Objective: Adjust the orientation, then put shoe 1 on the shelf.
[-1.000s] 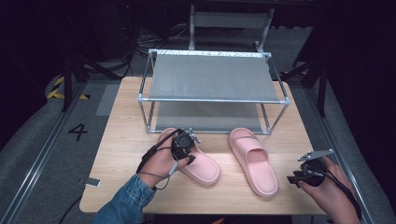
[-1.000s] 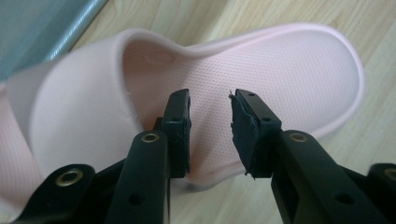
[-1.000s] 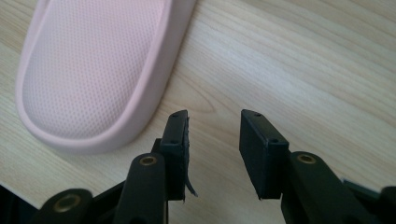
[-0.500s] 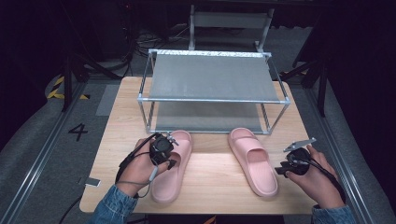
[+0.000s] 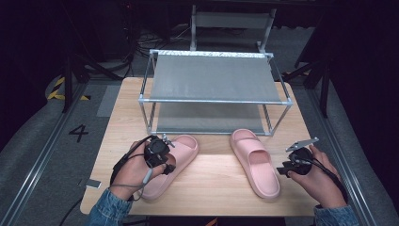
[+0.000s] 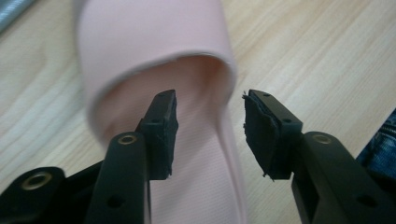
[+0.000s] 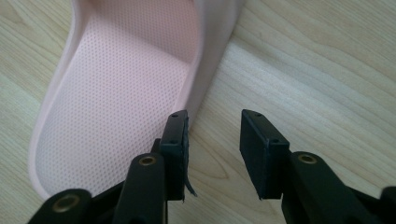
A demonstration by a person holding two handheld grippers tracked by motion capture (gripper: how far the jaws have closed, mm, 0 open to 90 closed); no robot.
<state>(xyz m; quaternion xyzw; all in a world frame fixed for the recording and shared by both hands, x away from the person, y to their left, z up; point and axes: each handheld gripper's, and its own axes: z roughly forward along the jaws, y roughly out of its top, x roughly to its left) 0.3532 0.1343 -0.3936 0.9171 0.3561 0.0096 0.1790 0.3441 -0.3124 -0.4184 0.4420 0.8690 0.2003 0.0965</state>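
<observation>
Two pink slippers lie on the wooden table (image 5: 127, 117) in front of a shelf rack. The left slipper (image 5: 184, 147) lies slanted, its toe toward the rack. My left gripper (image 5: 162, 157) hovers over its middle, open. In the left gripper view, the left gripper (image 6: 210, 100) straddles the side rim of the slipper (image 6: 154, 42), one jaw over the footbed, the other outside. The right slipper (image 5: 256, 162) lies heel toward me. My right gripper (image 5: 283, 168) is open at its heel-side edge. In the right gripper view, the right gripper (image 7: 212, 119) sits beside the slipper's (image 7: 116, 93) rim.
A two-tier metal rack (image 5: 214, 77) with grey shelves stands across the back half of the table. A small dark and white object (image 5: 93, 183) lies at the table's front left edge. A chair (image 5: 230, 21) stands behind the rack. Bare wood lies between the slippers.
The left slipper has swung from heel-right to heel-left, toe toward the rack, as my left hand moved left. My right gripper has come in from the table's edge to the right slipper.
</observation>
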